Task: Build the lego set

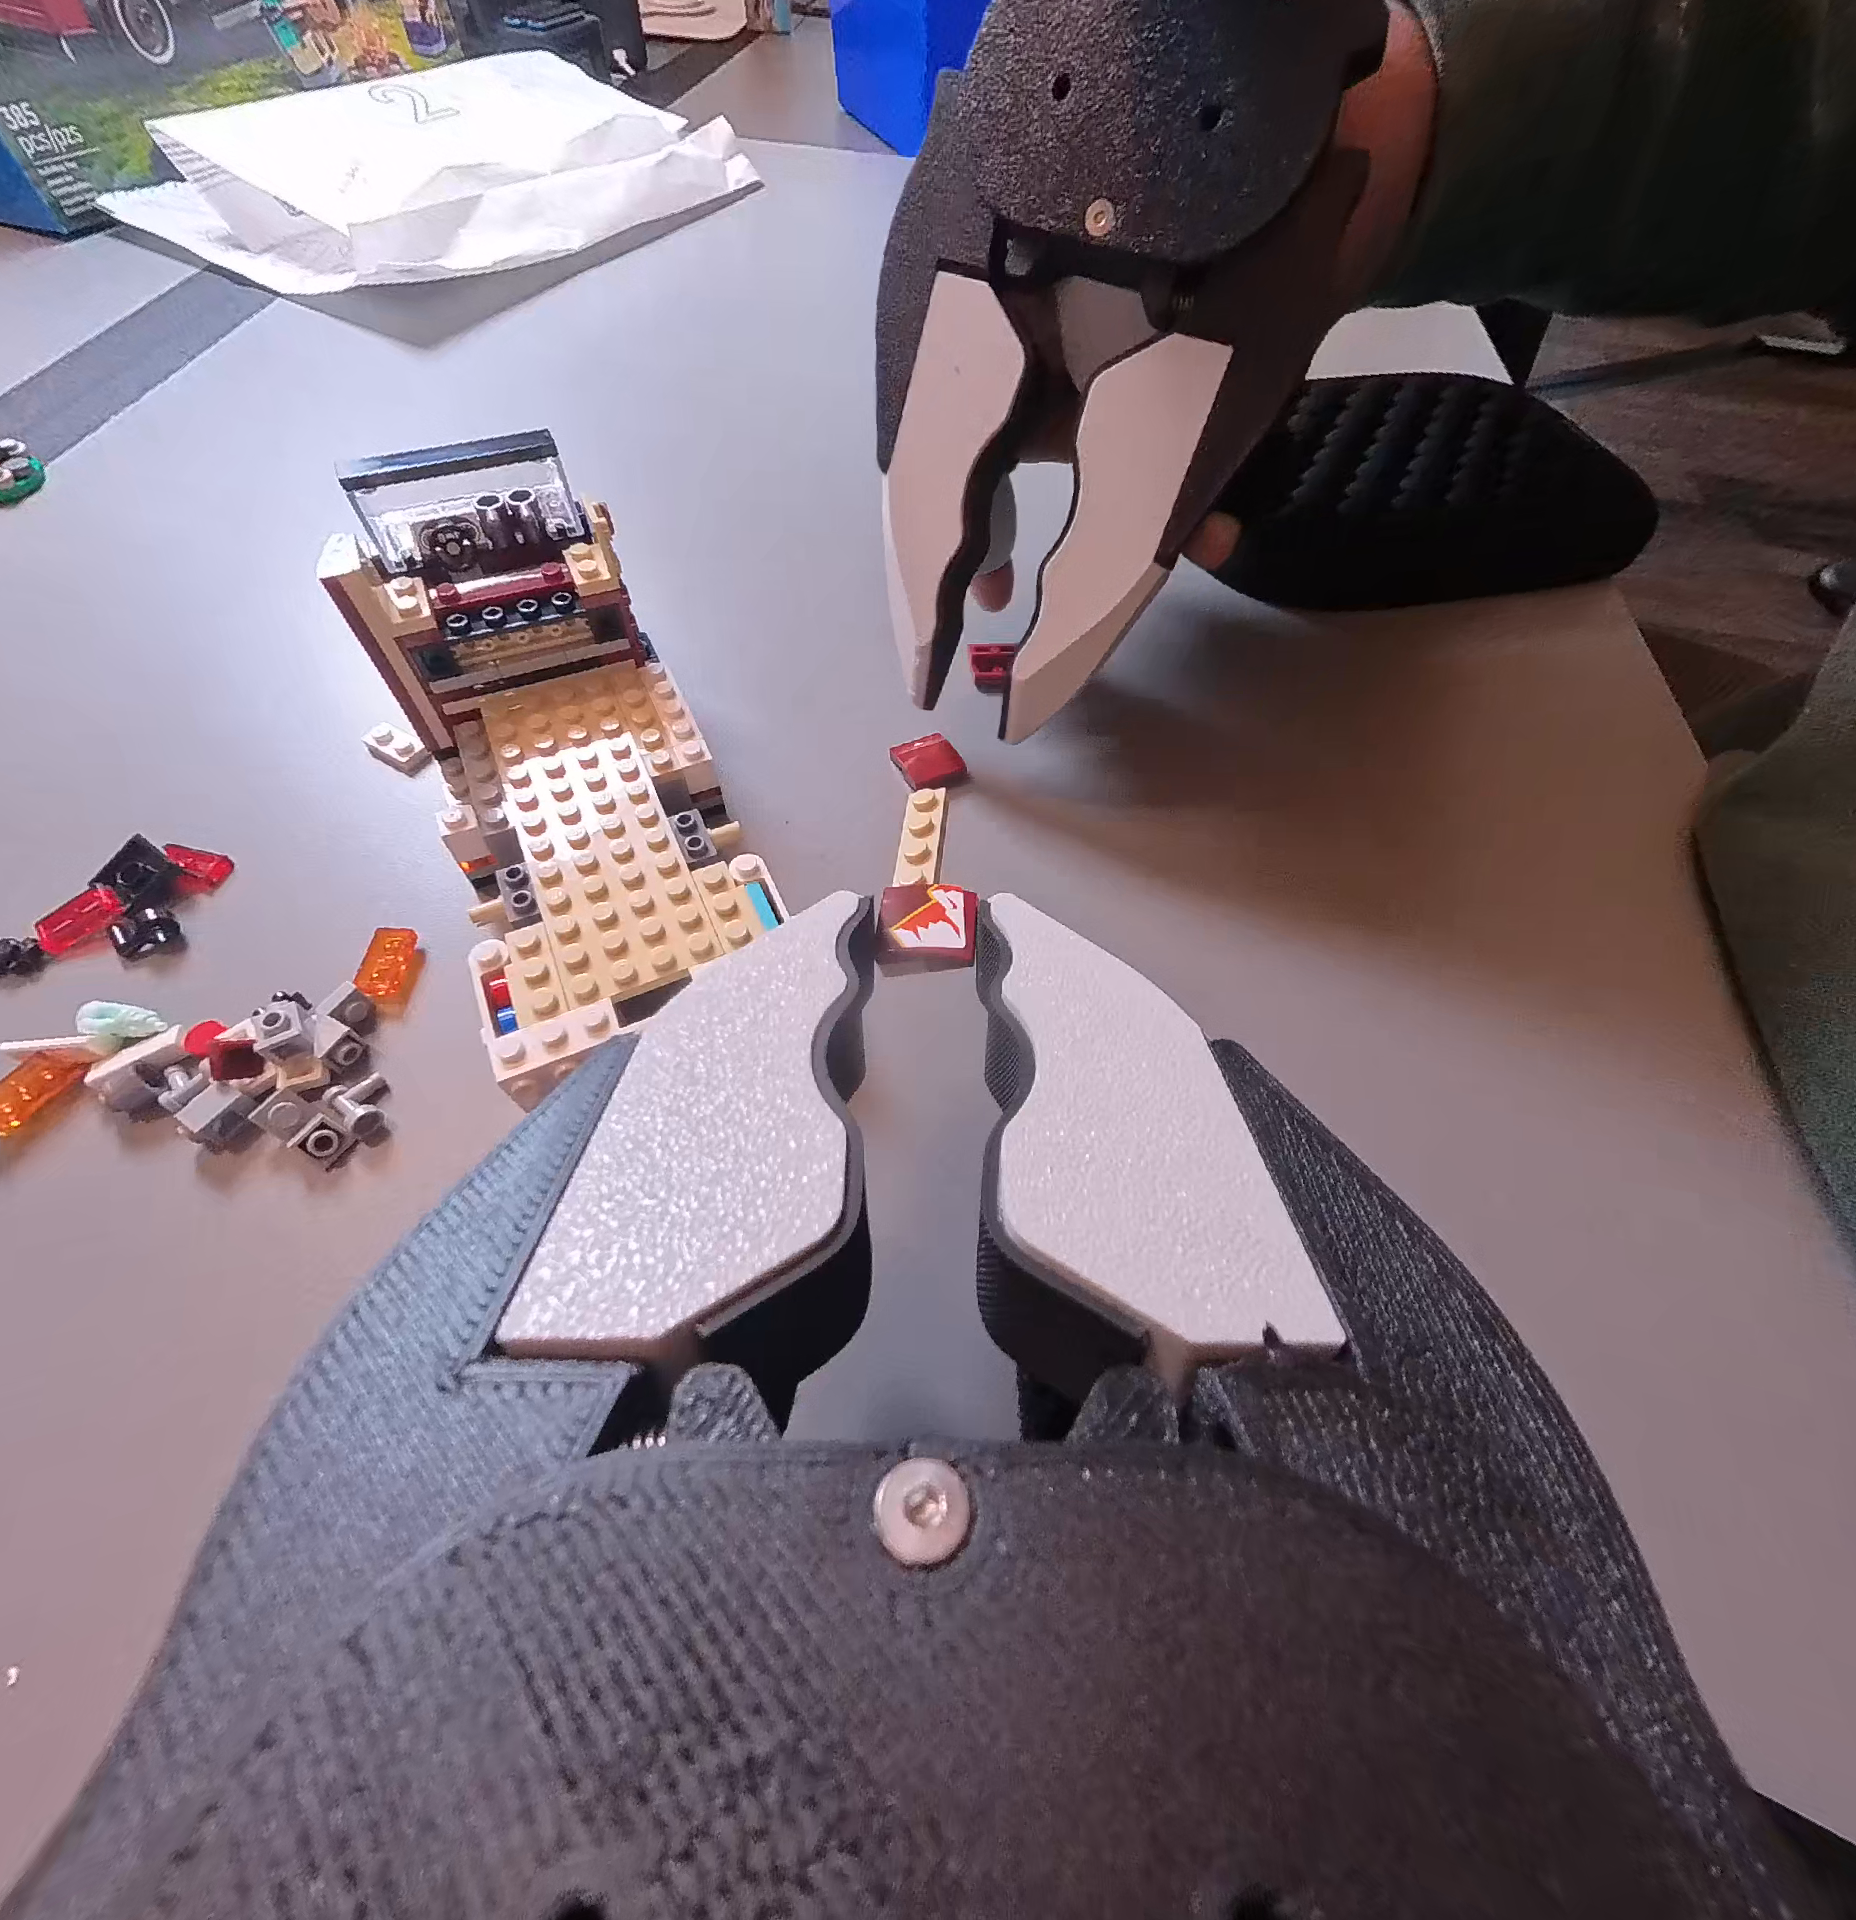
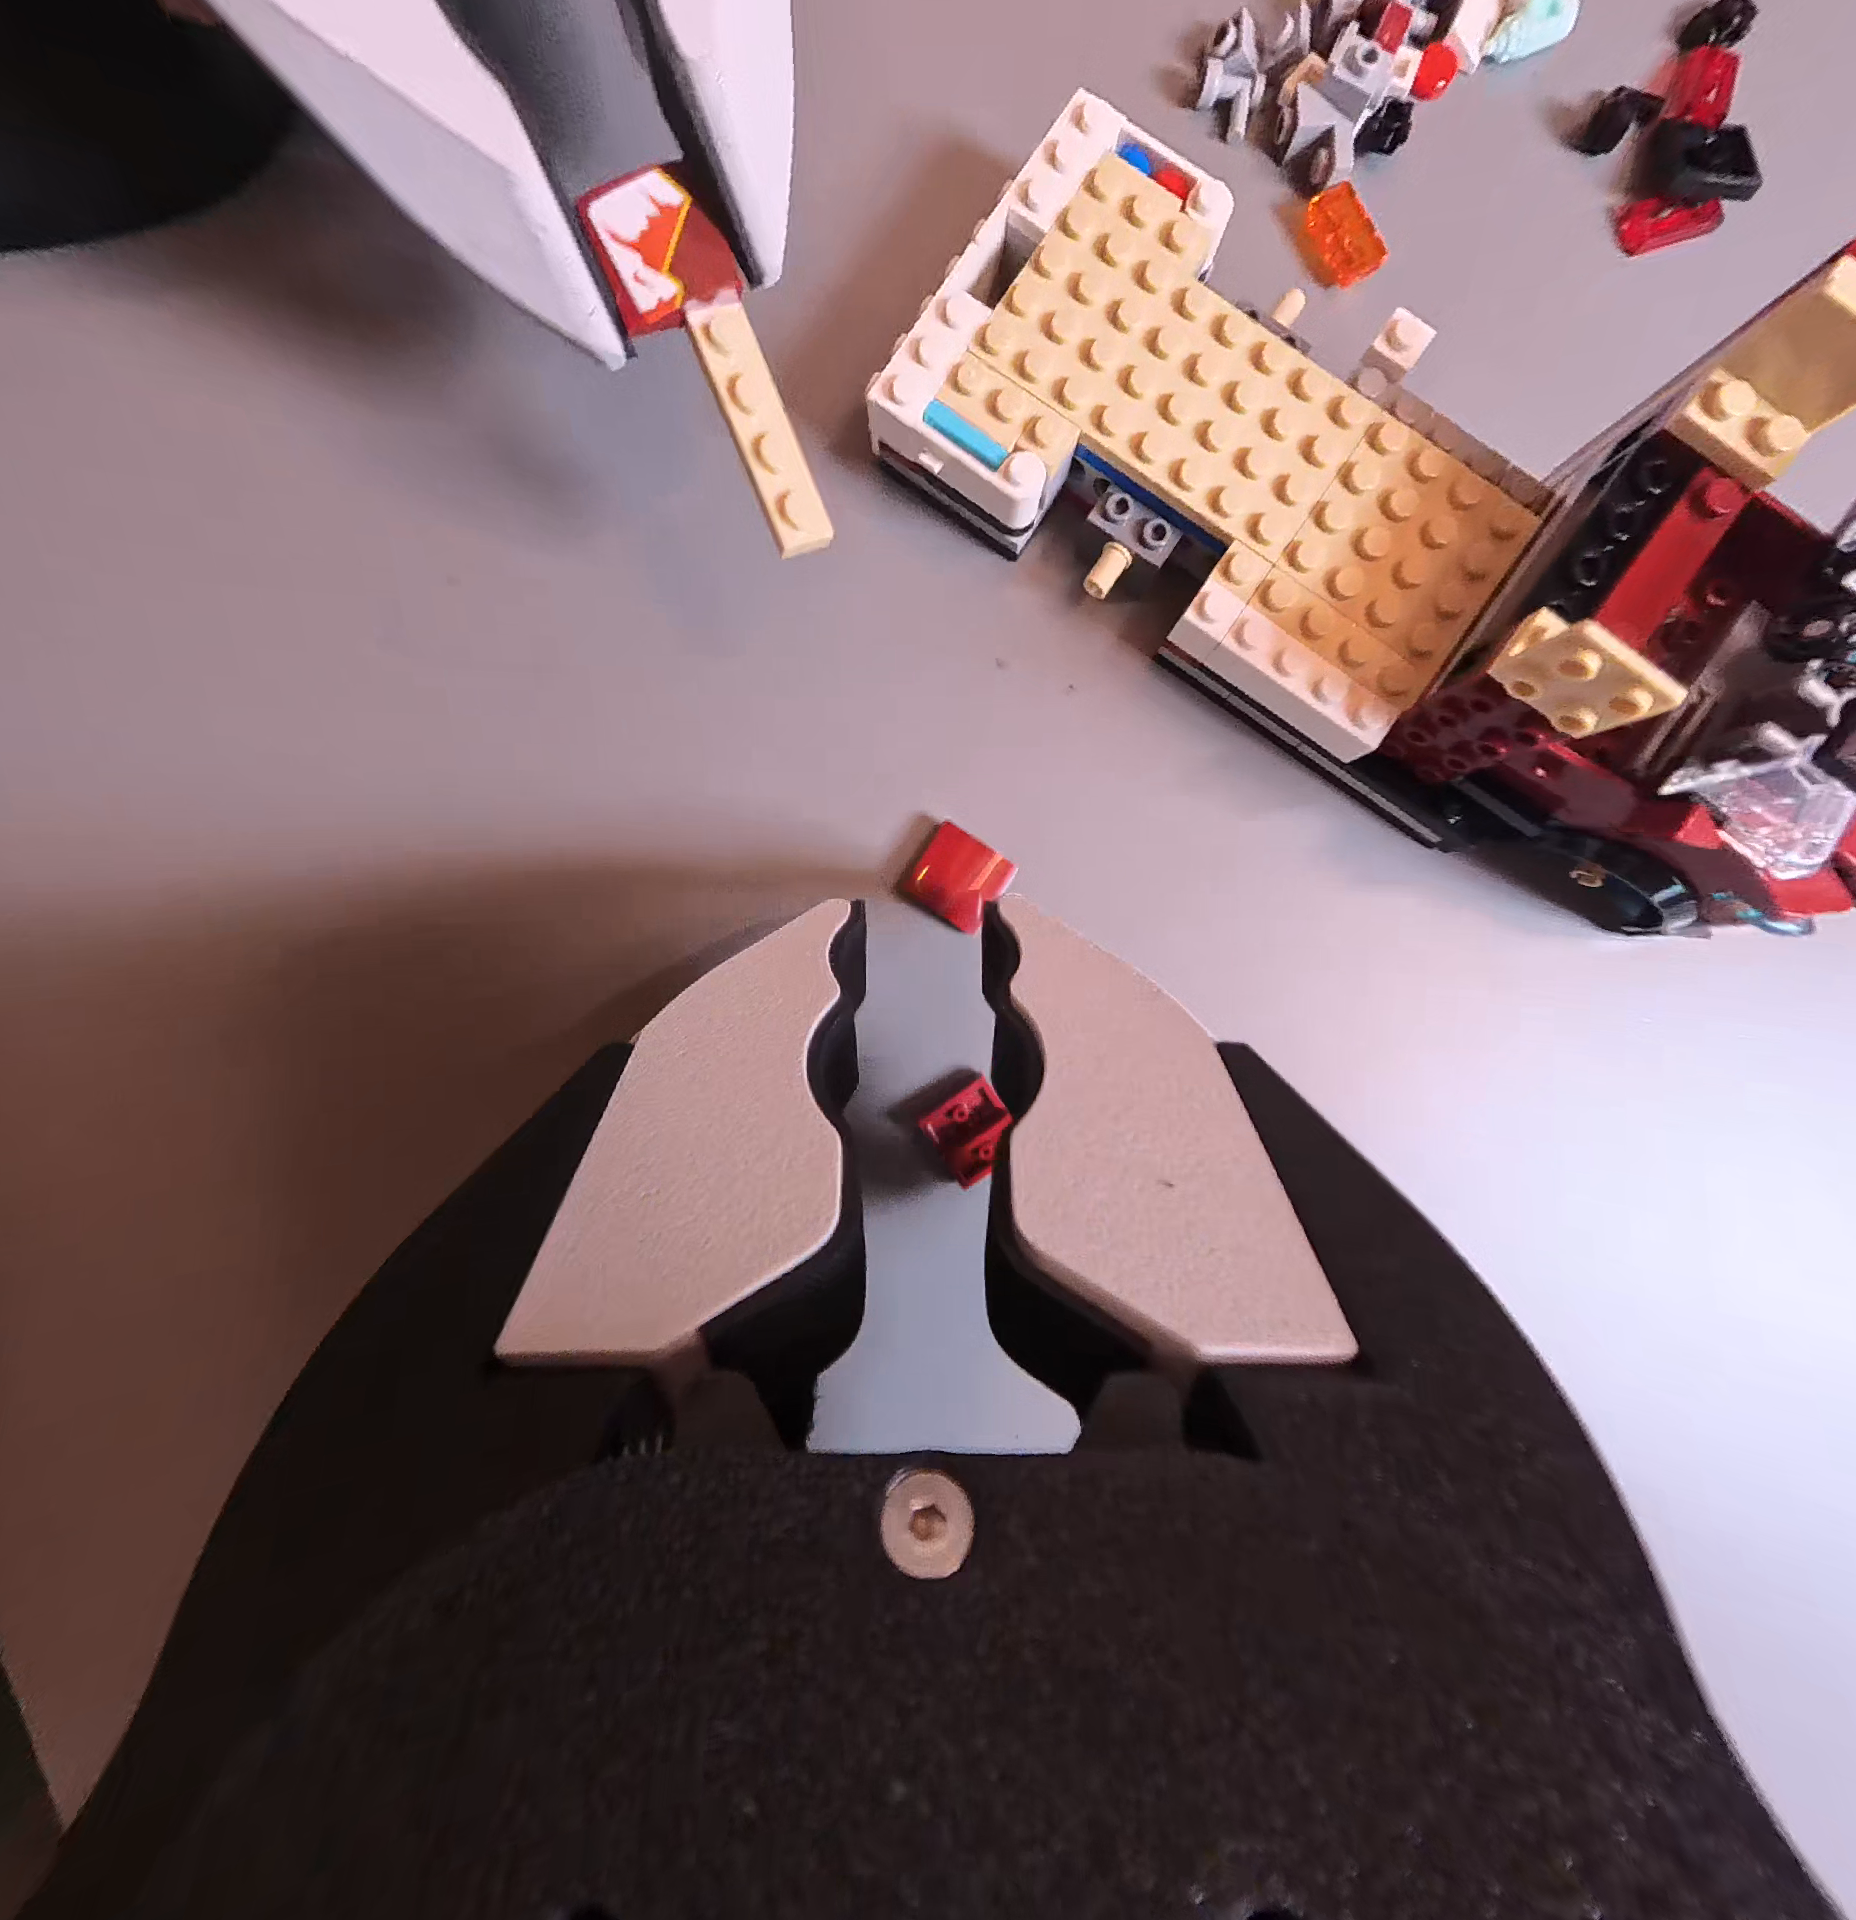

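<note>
Left gripper jaws pinch a printed tile; right gripper jaws gape empty over grey table.

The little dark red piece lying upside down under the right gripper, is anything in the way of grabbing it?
Nothing visible blocks it. The upside-down dark red piece lies on bare table below the open right gripper. A second red piece lies apart, beyond the fingertips.

Half-built tan-decked truck upright on table; printed dark-red tile apparently attached to tan strip alongside.
</note>
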Available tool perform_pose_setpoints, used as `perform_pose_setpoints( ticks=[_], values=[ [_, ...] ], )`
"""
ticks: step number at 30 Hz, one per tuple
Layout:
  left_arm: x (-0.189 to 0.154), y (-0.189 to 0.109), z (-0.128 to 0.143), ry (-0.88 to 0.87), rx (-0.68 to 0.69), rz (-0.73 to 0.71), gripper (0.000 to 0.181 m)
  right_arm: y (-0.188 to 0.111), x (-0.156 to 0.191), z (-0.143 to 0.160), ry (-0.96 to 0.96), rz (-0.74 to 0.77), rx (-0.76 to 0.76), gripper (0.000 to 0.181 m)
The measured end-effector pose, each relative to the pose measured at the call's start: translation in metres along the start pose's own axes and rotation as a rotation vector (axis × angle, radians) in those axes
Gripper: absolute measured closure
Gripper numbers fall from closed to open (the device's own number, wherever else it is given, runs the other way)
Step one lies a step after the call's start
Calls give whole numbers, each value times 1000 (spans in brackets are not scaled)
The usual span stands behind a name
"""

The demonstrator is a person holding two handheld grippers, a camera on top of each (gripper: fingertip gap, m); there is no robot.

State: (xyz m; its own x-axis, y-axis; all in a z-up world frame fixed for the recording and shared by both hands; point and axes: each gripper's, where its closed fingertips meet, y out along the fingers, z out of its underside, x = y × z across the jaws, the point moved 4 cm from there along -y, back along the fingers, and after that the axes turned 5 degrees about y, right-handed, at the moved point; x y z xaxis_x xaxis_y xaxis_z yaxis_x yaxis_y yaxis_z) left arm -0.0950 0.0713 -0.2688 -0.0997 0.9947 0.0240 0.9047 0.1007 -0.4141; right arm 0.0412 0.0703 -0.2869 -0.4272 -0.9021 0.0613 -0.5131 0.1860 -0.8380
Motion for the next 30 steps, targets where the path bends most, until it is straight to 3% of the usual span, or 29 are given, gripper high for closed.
perform_pose_setpoints(
  ticks=[10,17,23,30],
  values=[
    [0,0,0,2,0,0,163,15,2,-12,-109,-81,133,159],
    [0,0,1,2,3,3,163,9,23,-10,-255,-214,71,160],
    [-1,0,1,3,2,8,163,4,19,-7,-265,-201,46,160],
    [-1,0,0,8,3,5,163,14,21,-8,-272,-186,130,155]
  ],
)
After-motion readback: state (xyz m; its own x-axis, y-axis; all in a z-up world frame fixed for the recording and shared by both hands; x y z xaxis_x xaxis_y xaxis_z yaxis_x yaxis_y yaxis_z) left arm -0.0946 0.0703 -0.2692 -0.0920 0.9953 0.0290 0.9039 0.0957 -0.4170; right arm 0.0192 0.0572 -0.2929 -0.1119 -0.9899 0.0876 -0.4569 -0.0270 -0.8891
